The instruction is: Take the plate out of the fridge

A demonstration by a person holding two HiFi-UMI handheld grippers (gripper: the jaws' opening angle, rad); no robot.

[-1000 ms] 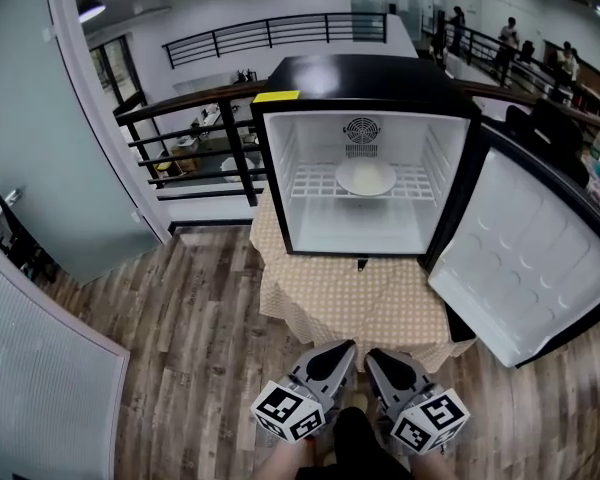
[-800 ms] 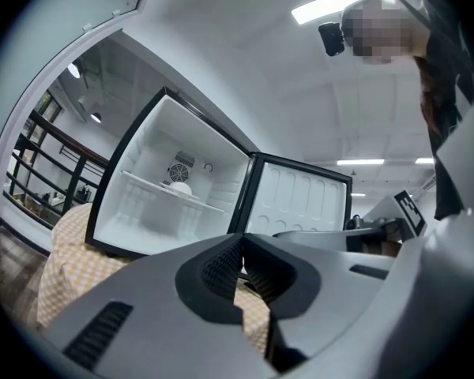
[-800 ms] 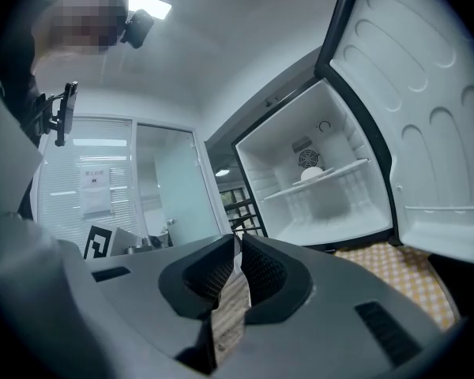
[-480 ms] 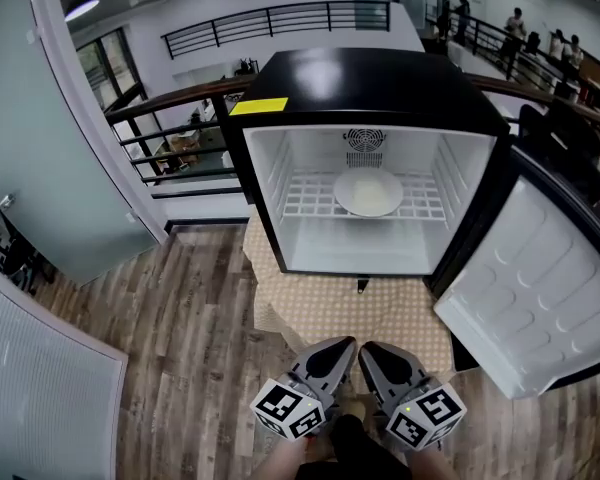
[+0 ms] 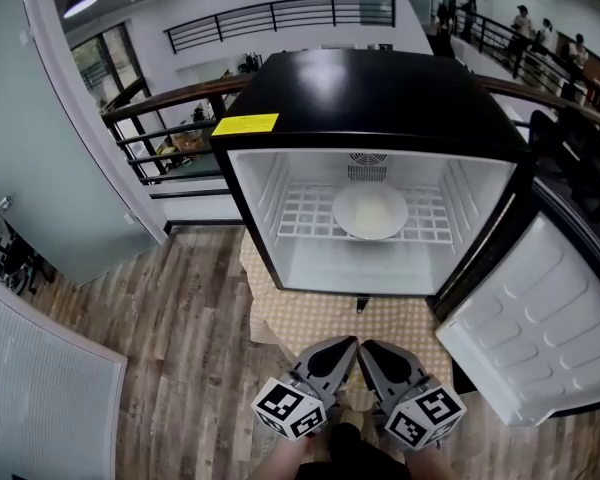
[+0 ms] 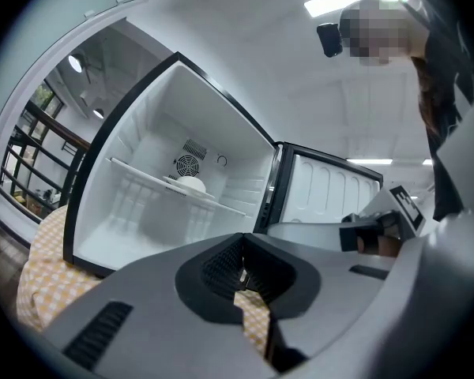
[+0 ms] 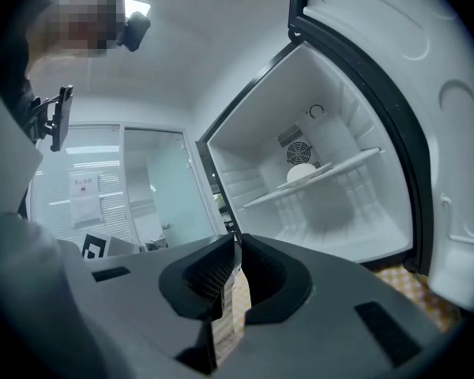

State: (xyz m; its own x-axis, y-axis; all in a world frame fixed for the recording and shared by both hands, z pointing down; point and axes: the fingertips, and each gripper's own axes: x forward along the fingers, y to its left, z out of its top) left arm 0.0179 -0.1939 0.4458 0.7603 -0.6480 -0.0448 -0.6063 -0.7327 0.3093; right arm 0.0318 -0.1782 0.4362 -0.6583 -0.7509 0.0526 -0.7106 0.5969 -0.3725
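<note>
Closest to me, at the bottom of the head view, I have the left gripper (image 5: 343, 348) and the right gripper (image 5: 369, 350) side by side, both pointing level toward the fridge (image 5: 370, 88), with their marker cubes on my side. In its own view the left gripper (image 6: 240, 247) has its jaws meeting at the tips with nothing held, and only checked fabric shows through the hollow behind them. The right gripper (image 7: 235, 245) reads the same: jaws pressed together and empty. Just past the tips lies the beige checked tablecloth (image 5: 325, 320) on which the fridge stands, with wooden floor (image 5: 180, 308) around it. The door (image 5: 540, 318) is swung wide open to the right. Inside, the white plate (image 5: 370, 211) sits on the wire shelf (image 5: 310, 208), roughly centred and just in front of the fan vent (image 5: 367, 158) on the back wall, well apart from both grippers. A yellow label (image 5: 246, 124) marks the front left corner of the black top. Beyond the fridge runs a black railing (image 5: 280, 13).
</note>
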